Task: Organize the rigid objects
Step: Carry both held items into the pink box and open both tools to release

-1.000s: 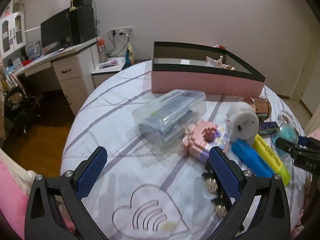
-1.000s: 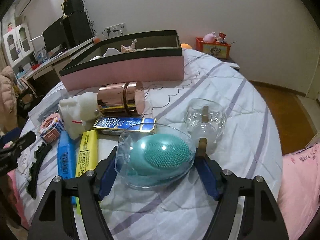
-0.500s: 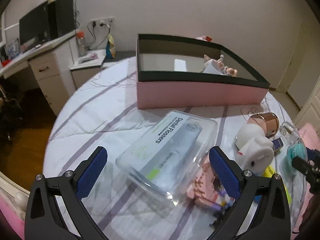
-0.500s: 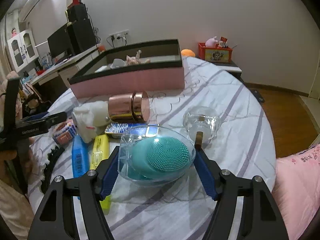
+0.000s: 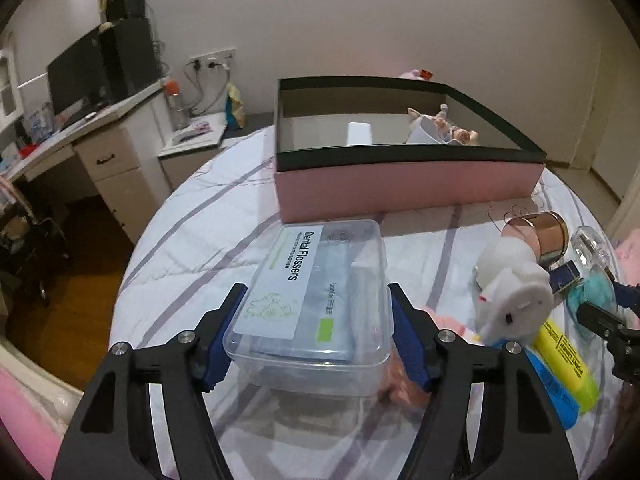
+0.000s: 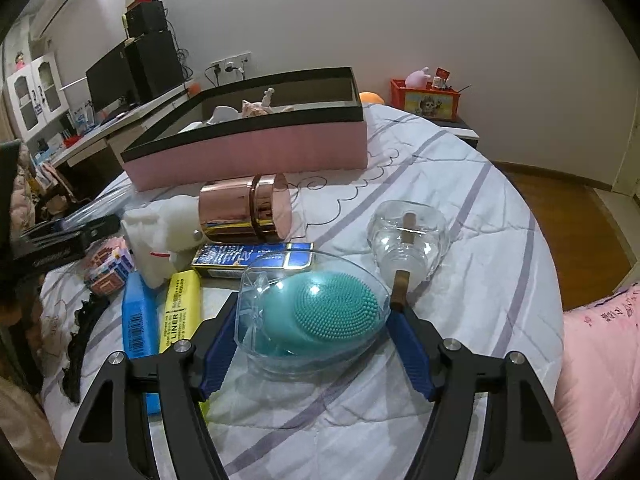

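Left gripper [image 5: 310, 330]: closed on the dental flosser box [image 5: 316, 296], blue pads pressing its two long sides.
Flosser box axis: long axis runs straight ahead toward the pink storage box [image 5: 408, 184], which sits just beyond its far end.
Storage box contents: a white mug [image 5: 424, 134], a small pink figurine [image 5: 456, 132] and a flat white item; much floor bare.
Right gripper [image 6: 312, 330]: clamped on the clear case holding the teal silicone brush [image 6: 320, 312], above the bed.
Nearer arm: probably left, facing the box's long wall.
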A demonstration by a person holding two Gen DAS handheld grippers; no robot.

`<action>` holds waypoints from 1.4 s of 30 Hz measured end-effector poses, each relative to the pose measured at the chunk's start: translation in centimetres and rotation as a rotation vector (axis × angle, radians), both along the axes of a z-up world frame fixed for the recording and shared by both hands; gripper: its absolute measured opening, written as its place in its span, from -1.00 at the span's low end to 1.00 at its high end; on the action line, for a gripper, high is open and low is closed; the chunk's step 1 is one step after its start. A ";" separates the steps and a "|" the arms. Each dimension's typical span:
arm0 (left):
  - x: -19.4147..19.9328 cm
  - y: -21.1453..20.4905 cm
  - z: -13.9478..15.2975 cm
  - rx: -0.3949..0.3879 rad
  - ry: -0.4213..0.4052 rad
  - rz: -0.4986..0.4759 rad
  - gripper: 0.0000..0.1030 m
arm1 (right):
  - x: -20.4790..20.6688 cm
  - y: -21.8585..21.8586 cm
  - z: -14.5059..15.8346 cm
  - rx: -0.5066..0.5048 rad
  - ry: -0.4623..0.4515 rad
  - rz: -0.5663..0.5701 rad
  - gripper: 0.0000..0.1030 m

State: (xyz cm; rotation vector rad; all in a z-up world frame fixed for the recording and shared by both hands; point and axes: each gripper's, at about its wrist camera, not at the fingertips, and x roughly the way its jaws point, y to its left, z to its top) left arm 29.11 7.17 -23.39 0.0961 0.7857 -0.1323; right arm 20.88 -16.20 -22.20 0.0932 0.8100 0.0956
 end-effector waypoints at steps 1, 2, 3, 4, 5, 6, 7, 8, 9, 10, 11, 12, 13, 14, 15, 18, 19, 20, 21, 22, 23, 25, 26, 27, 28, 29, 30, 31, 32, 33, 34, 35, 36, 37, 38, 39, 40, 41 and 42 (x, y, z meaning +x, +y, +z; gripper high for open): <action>-0.4 0.0 0.1 0.009 -0.007 0.006 0.33 | 0.1 0.0 -0.1 -0.001 0.001 -0.001 0.41; -0.9 0.0 0.3 0.013 -0.018 0.017 0.31 | 0.1 0.1 -0.1 -0.001 0.003 -0.001 0.41; -1.6 -0.1 0.5 0.014 -0.016 0.012 0.29 | 0.2 0.1 -0.1 -0.001 0.008 -0.001 0.41; -2.1 -0.2 0.6 0.012 -0.021 0.009 0.28 | 0.3 0.0 -0.1 0.000 0.007 -0.002 0.41; -2.6 -0.2 0.8 0.008 -0.030 0.018 0.28 | 0.4 0.1 -0.2 -0.003 0.010 -0.001 0.41; -2.9 -0.3 0.9 0.011 -0.029 0.017 0.28 | 0.5 0.1 -0.3 -0.007 0.017 0.002 0.42; -3.3 -0.4 1.0 0.012 -0.032 0.012 0.28 | 0.6 0.2 -0.3 -0.009 0.015 0.002 0.42; -3.8 -0.4 1.2 0.004 -0.036 0.010 0.28 | 0.5 0.2 -0.3 -0.010 0.014 0.002 0.42; -4.1 -0.5 1.2 0.000 -0.037 0.007 0.28 | 0.3 0.2 -0.1 -0.005 0.003 0.000 0.42; -4.5 -0.4 1.3 -0.007 -0.044 0.011 0.28 | 0.0 0.1 0.0 0.007 -0.009 0.000 0.42; -4.8 -0.5 1.4 -0.010 -0.040 0.009 0.28 | -0.3 0.1 0.1 0.018 -0.007 0.005 0.42; -5.2 -0.5 1.5 -0.008 -0.046 0.014 0.28 | -0.7 0.2 0.3 0.034 -0.018 0.012 0.42; -5.5 -0.4 1.6 -0.008 -0.048 0.020 0.28 | -0.9 0.2 0.4 0.040 -0.024 0.017 0.42; -5.8 -0.4 1.6 -0.009 -0.049 0.021 0.28 | -1.2 0.3 0.5 0.046 -0.022 0.026 0.42; -6.3 -0.2 1.8 -0.024 -0.058 0.030 0.28 | -1.5 0.4 0.7 0.056 -0.029 0.034 0.42; -7.1 0.2 2.3 -0.045 -0.064 0.040 0.28 | -2.1 0.9 1.5 0.050 -0.045 0.043 0.42; -7.3 0.3 2.3 -0.041 -0.064 0.039 0.28 | -2.3 1.1 2.0 0.054 -0.060 0.046 0.42; -7.7 0.5 2.6 -0.044 -0.078 0.047 0.28 | -2.6 1.2 2.3 0.056 -0.065 0.051 0.42; -8.0 0.6 3.0 -0.056 -0.087 0.049 0.28 | -2.7 1.4 2.7 0.062 -0.076 0.061 0.42; -8.1 0.5 3.2 -0.063 -0.086 0.041 0.28 | -2.8 1.7 3.1 0.067 -0.088 0.067 0.42; -8.2 0.5 3.4 -0.070 -0.094 0.039 0.28 | -2.8 2.0 3.4 0.064 -0.094 0.074 0.42; -8.3 0.3 4.0 -0.065 -0.111 0.038 0.28 | -2.8 2.7 4.0 0.062 -0.111 0.090 0.42; -8.2 0.2 4.3 -0.064 -0.115 0.037 0.28 | -2.7 3.1 4.2 0.062 -0.116 0.099 0.42; -8.0 -0.1 4.6 -0.066 -0.119 0.032 0.28 | -2.5 3.5 4.4 0.063 -0.119 0.109 0.42; -7.9 -0.2 4.9 -0.069 -0.126 0.032 0.28 | -2.2 3.9 4.7 0.063 -0.126 0.117 0.42; -7.8 -0.3 5.3 -0.069 -0.134 0.031 0.28 | -2.0 4.2 4.8 0.060 -0.127 0.121 0.42; -7.6 -0.6 5.7 -0.068 -0.143 0.028 0.28 | -1.6 4.6 5.2 0.059 -0.128 0.129 0.42; -7.4 -0.8 6.2 -0.068 -0.154 0.025 0.28 | -1.3 4.9 5.5 0.062 -0.135 0.134 0.42; -7.2 -1.1 6.6 -0.067 -0.161 0.021 0.28 | -0.9 5.1 5.8 0.059 -0.141 0.139 0.42; -6.9 -1.5 7.2 -0.066 -0.172 0.014 0.28 | -0.6 5.4 6.3 0.053 -0.147 0.142 0.42; -6.6 -1.8 7.6 -0.066 -0.182 0.008 0.28 | -0.2 5.6 6.7 0.051 -0.158 0.145 0.42; -6.4 -1.9 7.9 -0.065 -0.187 0.005 0.28 | 0.2 5.8 7.3 0.047 -0.169 0.148 0.42; -5.9 -2.3 8.4 -0.063 -0.197 0.002 0.28 | 0.7 6.0 7.8 0.043 -0.174 0.149 0.42; -5.6 -2.5 8.7 -0.061 -0.204 -0.002 0.28 | 1.1 6.0 8.2 0.040 -0.181 0.150 0.42; -5.0 -2.7 9.1 -0.058 -0.213 -0.007 0.28 | 1.6 6.1 8.7 0.035 -0.190 0.150 0.42; -4.2 -2.9 9.7 -0.055 -0.220 -0.011 0.28 | 2.2 6.2 9.3 0.029 -0.195 0.151 0.42; -3.5 -3.0 10.1 -0.055 -0.229 -0.014 0.28 | 2.7 6.2 9.8 0.024 -0.202 0.153 0.42; -2.3 -3.1 10.6 -0.053 -0.236 -0.013 0.28 | 3.6 6.3 10.4 0.015 -0.211 0.153 0.42; -1.3 -3.3 11.0 -0.043 -0.236 -0.011 0.28 | 4.2 6.2 10.8 0.004 -0.215 0.150 0.42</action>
